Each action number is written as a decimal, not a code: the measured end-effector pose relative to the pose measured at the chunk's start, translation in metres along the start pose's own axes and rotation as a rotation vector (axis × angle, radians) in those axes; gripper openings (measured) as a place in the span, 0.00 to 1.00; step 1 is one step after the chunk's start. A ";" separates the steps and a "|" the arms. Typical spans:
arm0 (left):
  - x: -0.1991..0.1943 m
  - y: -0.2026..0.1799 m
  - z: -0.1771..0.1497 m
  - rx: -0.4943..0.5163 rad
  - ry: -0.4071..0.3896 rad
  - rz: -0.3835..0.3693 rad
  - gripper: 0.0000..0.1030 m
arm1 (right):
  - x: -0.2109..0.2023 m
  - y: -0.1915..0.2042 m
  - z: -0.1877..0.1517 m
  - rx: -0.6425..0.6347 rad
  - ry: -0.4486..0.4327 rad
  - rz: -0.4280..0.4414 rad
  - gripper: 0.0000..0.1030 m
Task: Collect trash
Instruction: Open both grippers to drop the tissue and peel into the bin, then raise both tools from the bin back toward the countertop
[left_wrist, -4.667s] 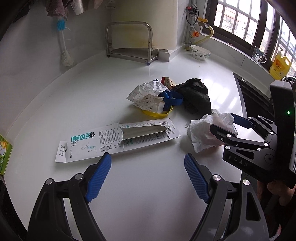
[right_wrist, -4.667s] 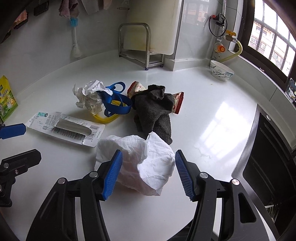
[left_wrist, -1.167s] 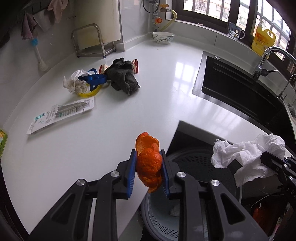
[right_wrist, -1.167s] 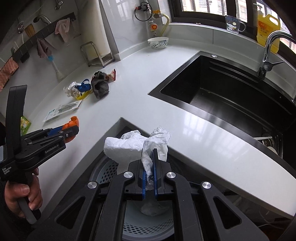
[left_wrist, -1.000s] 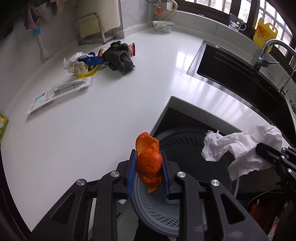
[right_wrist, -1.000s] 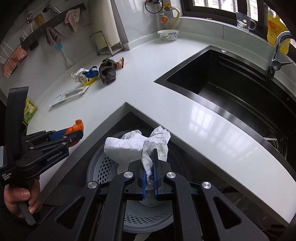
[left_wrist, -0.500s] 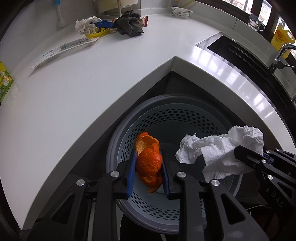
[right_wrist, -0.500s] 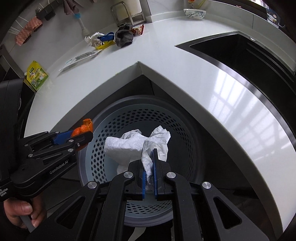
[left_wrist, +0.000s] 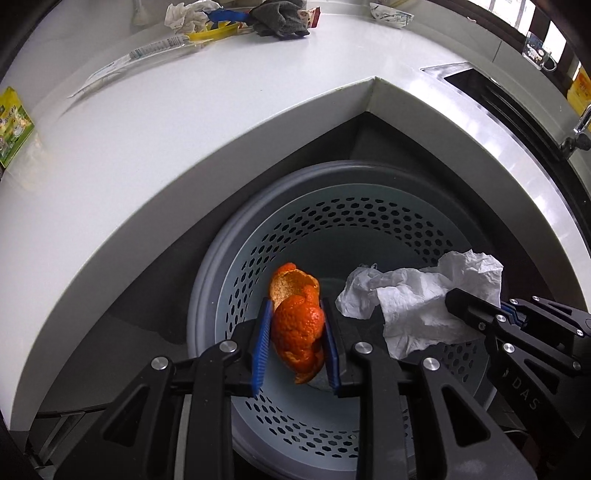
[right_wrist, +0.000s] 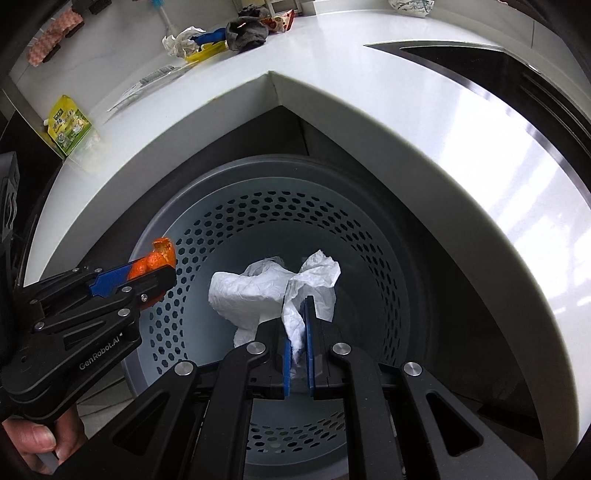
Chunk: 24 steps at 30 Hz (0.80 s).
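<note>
The left wrist view is showing the left gripper (left_wrist: 295, 341) pinching an orange peel (left_wrist: 298, 326) between its blue pads, with the right gripper (left_wrist: 476, 312) just beside it, pressed together on a crumpled white tissue (left_wrist: 413, 301). Both are now hanging over the open mouth of the perforated grey trash bin (left_wrist: 369, 229), where a second ago they were only arriving at its rim with much more of the white counter (left_wrist: 129, 155) filling the picture; both hands have been sinking toward the bin. That is putting both pieces in place for dropping, so the step in hand is probably the release, which is not yet done. Farther off, a torn package (left_wrist: 140, 55), a wad of paper (left_wrist: 186, 13) and a dark cloth (left_wrist: 280, 20) are lying on the counter, so more collecting seems to be waiting. The right wrist view is adding what the other lacks: the tissue (right_wrist: 273, 291) seen straight down between the closed pads, the pale bin floor below it, the person's hand (right_wrist: 40, 439) gripping the left gripper's (right_wrist: 147, 275) handle, and a green packet (right_wrist: 68, 123) at the counter's far left edge. The left view alone is showing the peel's full shape and pith.
</note>
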<state>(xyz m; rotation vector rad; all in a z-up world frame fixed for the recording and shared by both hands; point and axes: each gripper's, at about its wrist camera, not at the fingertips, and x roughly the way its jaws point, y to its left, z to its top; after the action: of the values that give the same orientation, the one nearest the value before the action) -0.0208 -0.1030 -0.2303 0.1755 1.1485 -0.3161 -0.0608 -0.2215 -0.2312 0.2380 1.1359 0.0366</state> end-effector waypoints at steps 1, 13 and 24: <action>0.000 0.000 -0.001 -0.006 0.000 0.000 0.28 | 0.002 -0.001 0.000 0.000 0.000 0.000 0.06; -0.016 0.006 -0.003 -0.060 -0.042 0.017 0.59 | -0.010 -0.007 -0.003 -0.040 -0.035 -0.014 0.38; -0.030 0.011 -0.012 -0.076 -0.030 0.038 0.60 | -0.019 -0.006 -0.007 -0.033 -0.018 -0.004 0.39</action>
<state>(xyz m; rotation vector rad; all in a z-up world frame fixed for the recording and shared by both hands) -0.0382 -0.0845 -0.2080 0.1256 1.1244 -0.2408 -0.0752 -0.2287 -0.2184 0.2066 1.1169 0.0497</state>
